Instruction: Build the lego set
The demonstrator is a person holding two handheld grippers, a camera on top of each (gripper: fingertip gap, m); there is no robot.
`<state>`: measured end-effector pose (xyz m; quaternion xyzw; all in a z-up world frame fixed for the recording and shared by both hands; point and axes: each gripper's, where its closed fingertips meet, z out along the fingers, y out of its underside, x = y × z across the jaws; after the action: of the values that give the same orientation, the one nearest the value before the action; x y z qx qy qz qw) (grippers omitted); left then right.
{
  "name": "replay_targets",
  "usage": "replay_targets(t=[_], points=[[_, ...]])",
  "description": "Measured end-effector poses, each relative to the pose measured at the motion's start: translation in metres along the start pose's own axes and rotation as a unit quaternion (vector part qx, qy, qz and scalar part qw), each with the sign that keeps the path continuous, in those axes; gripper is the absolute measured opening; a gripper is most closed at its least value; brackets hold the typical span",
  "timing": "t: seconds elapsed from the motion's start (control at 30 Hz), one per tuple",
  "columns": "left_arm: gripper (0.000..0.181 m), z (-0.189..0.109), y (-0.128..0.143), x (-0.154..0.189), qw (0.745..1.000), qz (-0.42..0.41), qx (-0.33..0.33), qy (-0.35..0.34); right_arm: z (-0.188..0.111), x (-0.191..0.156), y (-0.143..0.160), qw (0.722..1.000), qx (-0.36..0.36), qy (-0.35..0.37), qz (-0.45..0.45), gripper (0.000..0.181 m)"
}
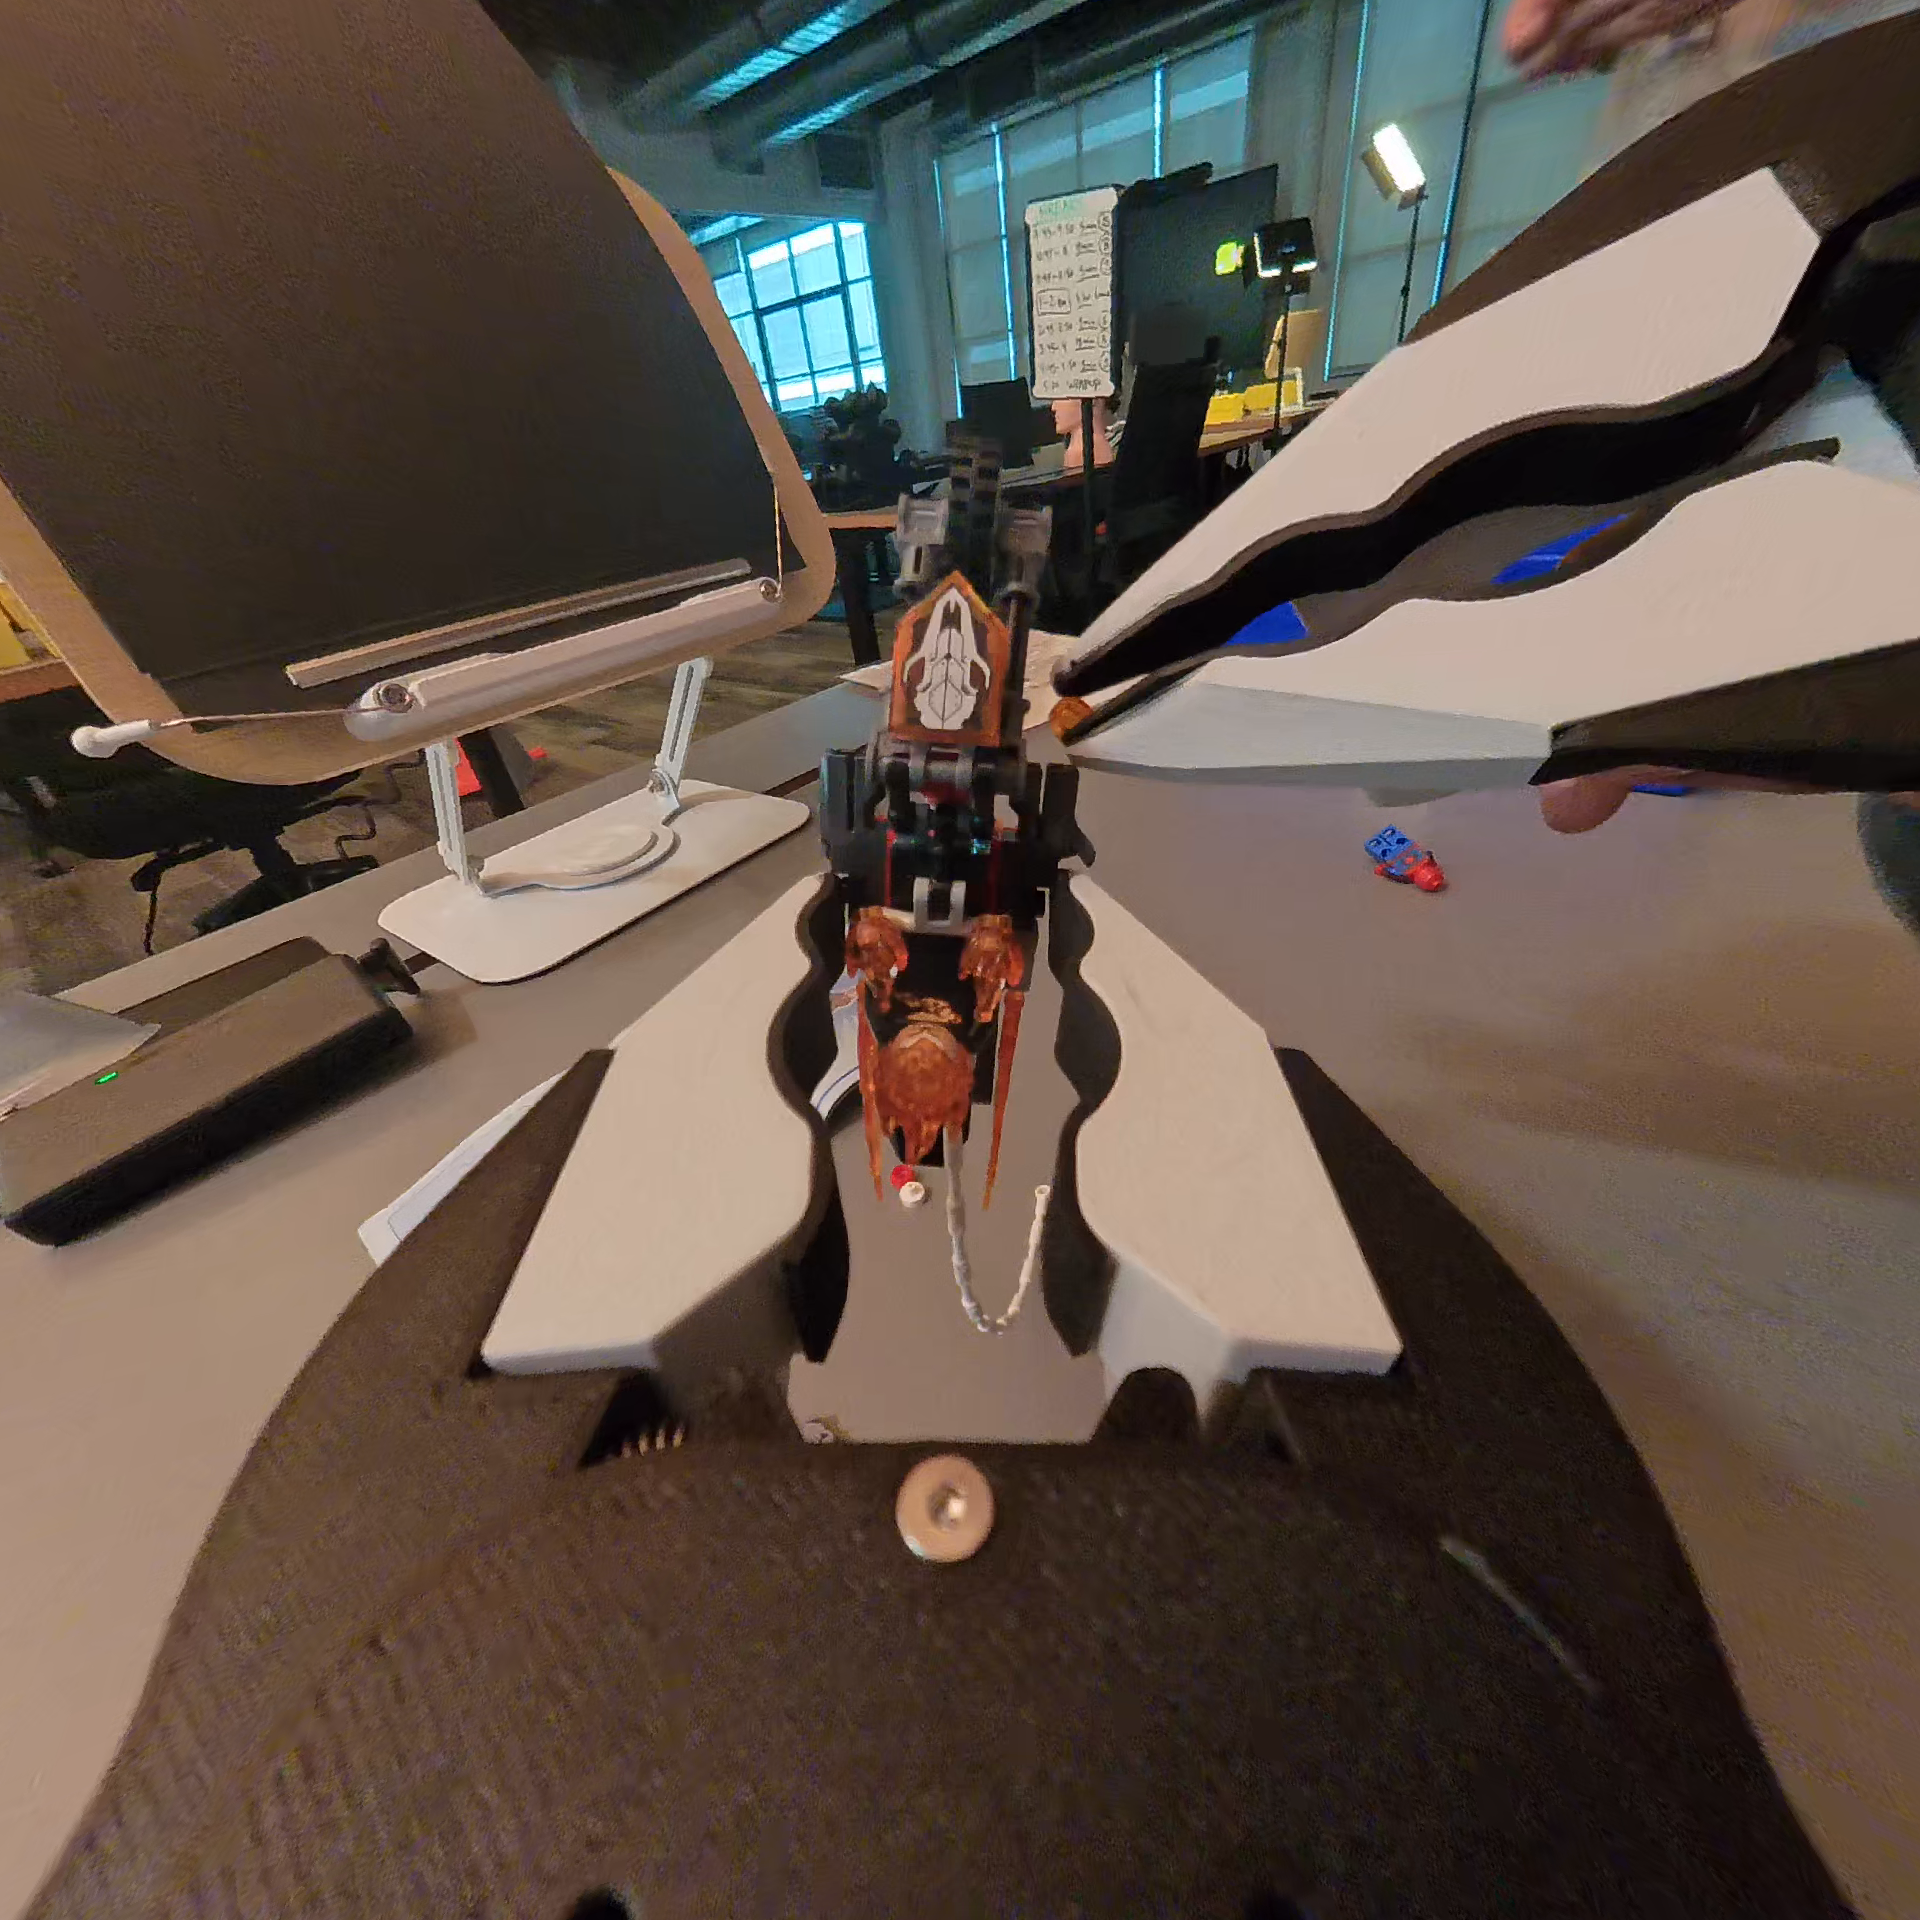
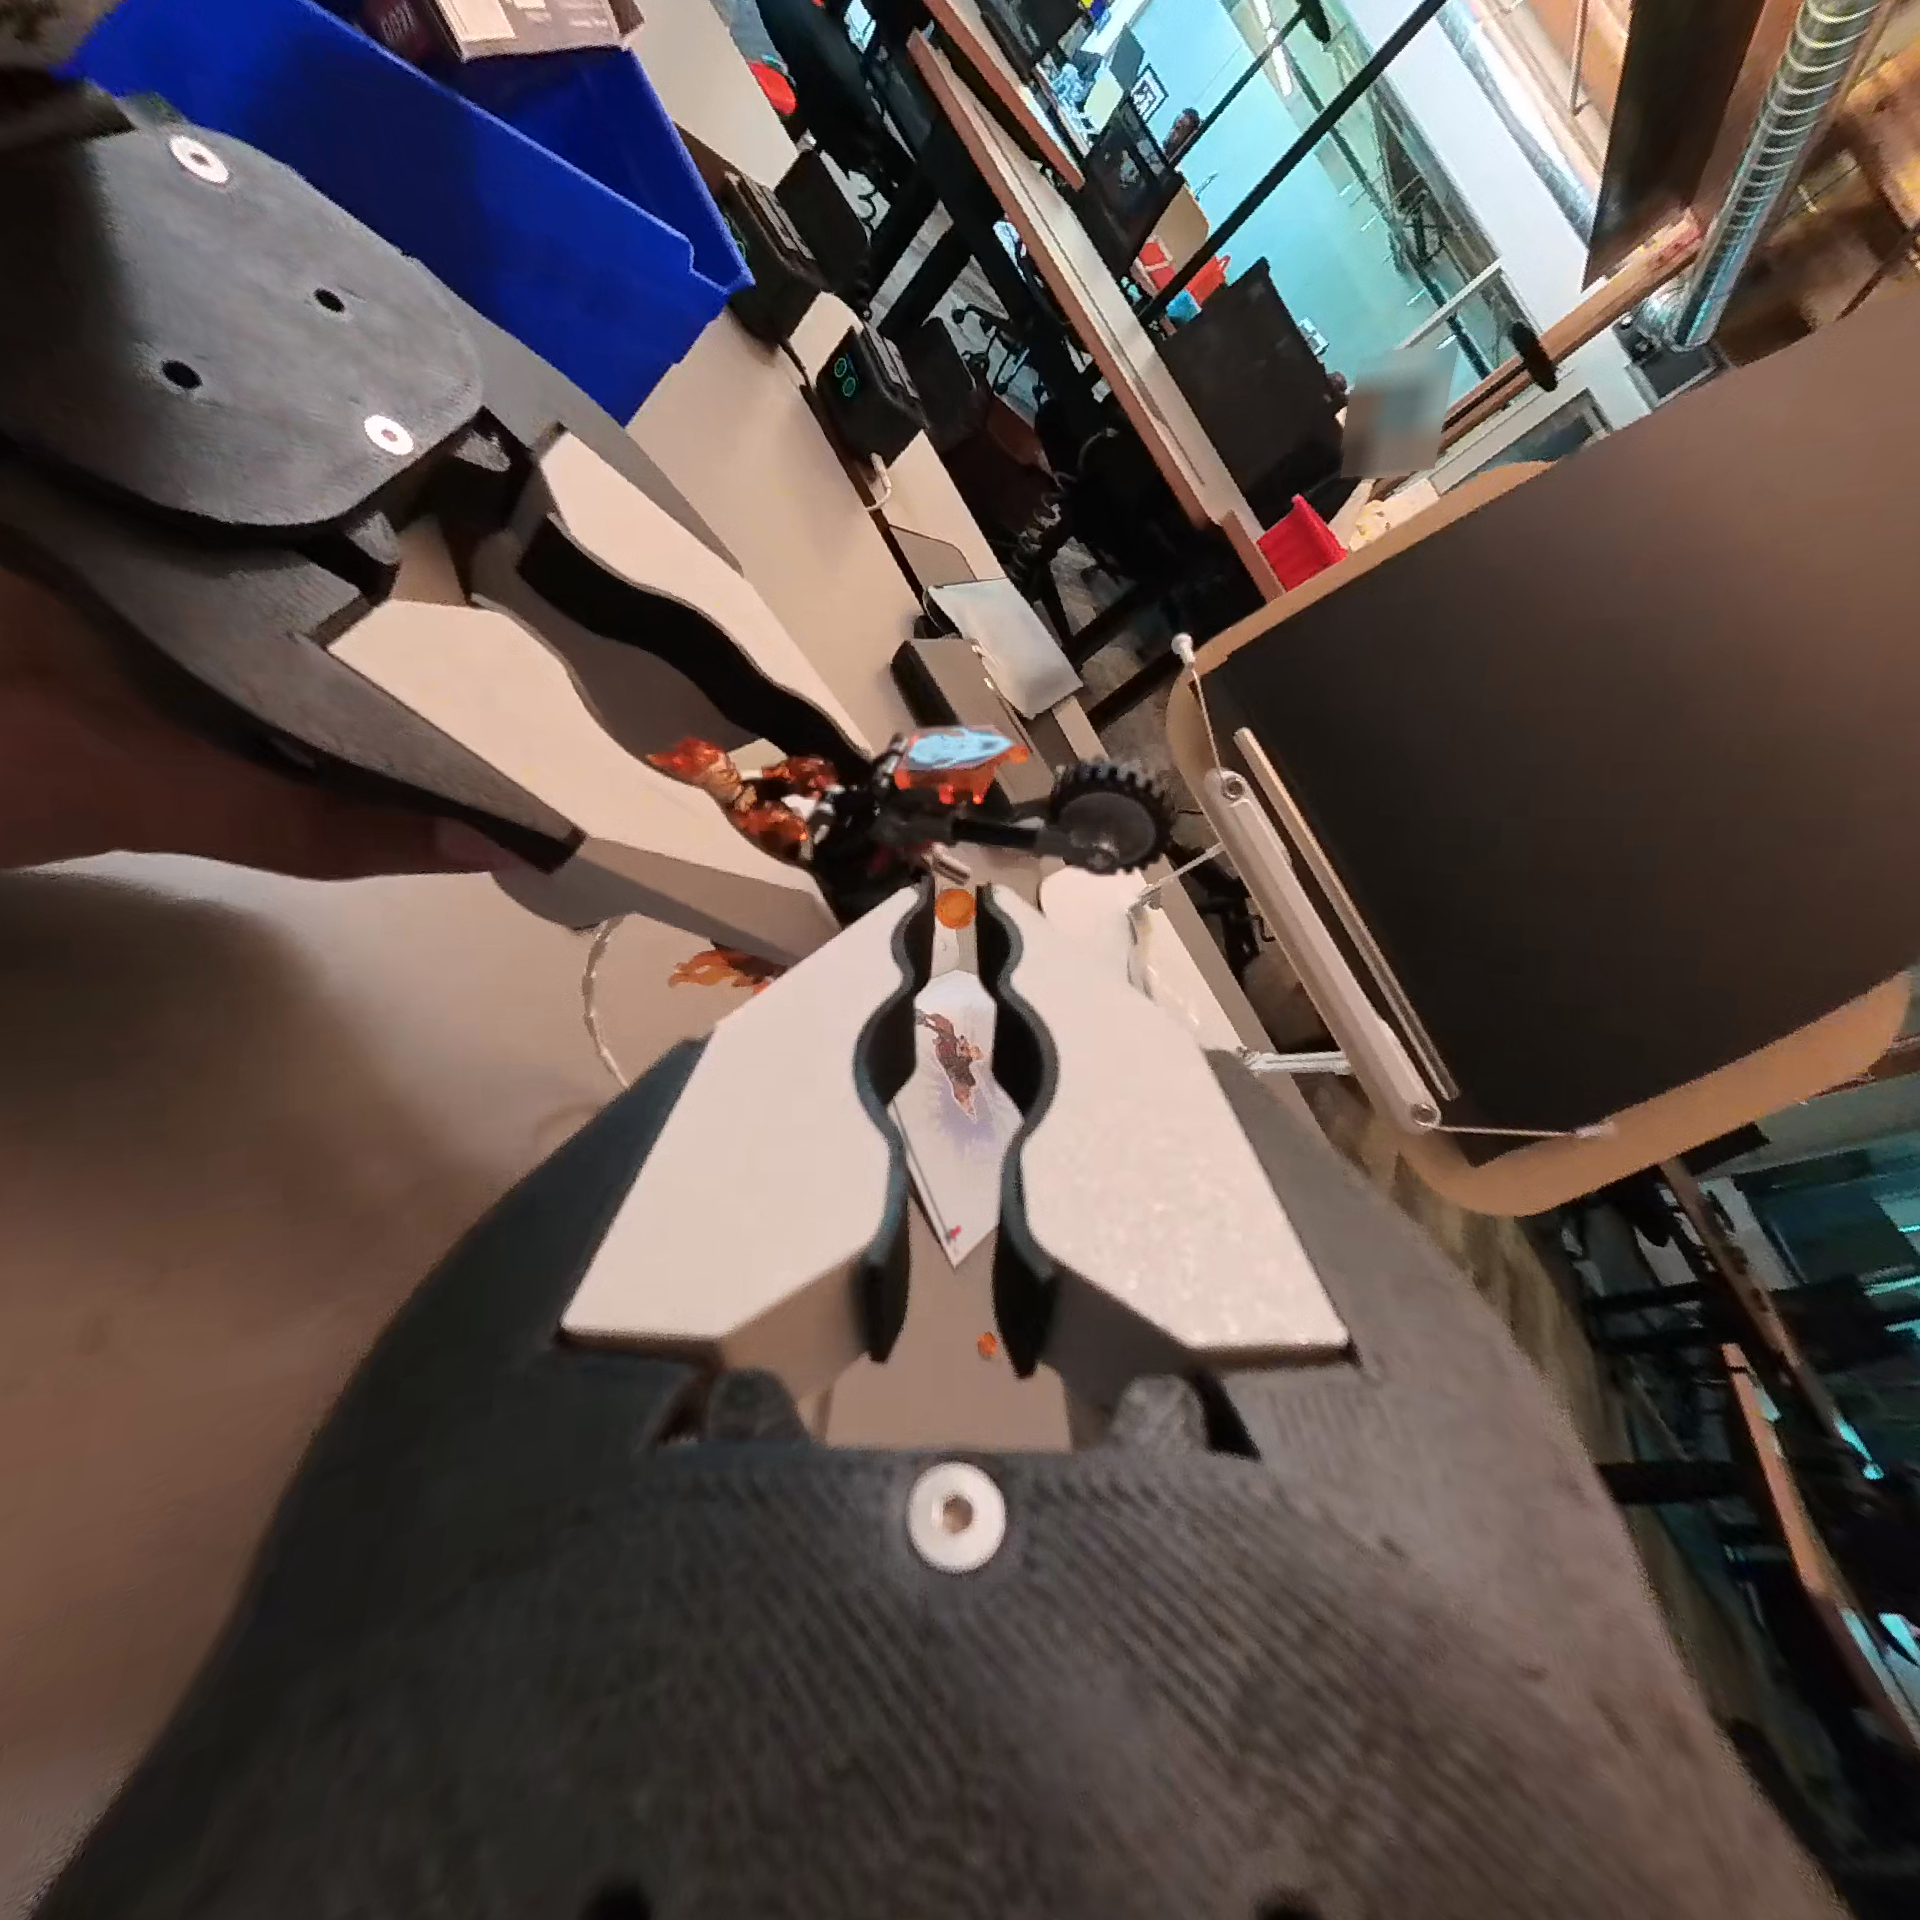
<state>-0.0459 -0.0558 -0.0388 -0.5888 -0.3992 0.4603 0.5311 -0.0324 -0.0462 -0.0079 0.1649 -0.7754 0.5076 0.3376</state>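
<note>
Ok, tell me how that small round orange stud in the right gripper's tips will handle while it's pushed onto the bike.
The orange stud is tiny, round and glossy, pinched only at the right gripper's very tips, so it may slip or twist out. Dropped, it would probably roll across the table. The motorcycle model, held in the left gripper, carries thin flame pieces that might pop off under pressure.

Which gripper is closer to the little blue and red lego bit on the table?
Right. The right gripper is just above the small blue-and-red lego piece; the left gripper sits farther off, clamping the black-and-orange lego motorbike.

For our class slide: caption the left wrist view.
Left gripper clamps a black-and-orange Lego motorcycle while the right gripper brings a small orange stud.
</note>
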Motion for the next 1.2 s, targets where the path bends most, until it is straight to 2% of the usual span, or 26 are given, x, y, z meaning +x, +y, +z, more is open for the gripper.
replay_targets(t=[0.33, 0.67, 0.8, 1.2], points=[[0.038, 0.002, 0.003, 0.003, 1.0, 0.01, -0.009, 0.004, 0.002, -0.005, 0.0, 0.995, 0.015, -0.047, 0.084, 0.005], [0.037, 0.003, 0.003, 0.004, 1.0, 0.005, -0.008, 0.009, 0.002, -0.006, 0.0, 0.996, 0.018, -0.041, 0.078, 0.005], [0.038, 0.002, 0.003, 0.005, 1.0, 0.001, -0.006, 0.012, 0.002, -0.009, -0.001, 0.995, 0.02, -0.051, 0.081, 0.012], [0.038, 0.002, 0.003, 0.003, 1.0, -0.01, -0.004, 0.014, 0.0, -0.009, -0.006, 0.993, 0.04, -0.055, 0.094, 0.011]])
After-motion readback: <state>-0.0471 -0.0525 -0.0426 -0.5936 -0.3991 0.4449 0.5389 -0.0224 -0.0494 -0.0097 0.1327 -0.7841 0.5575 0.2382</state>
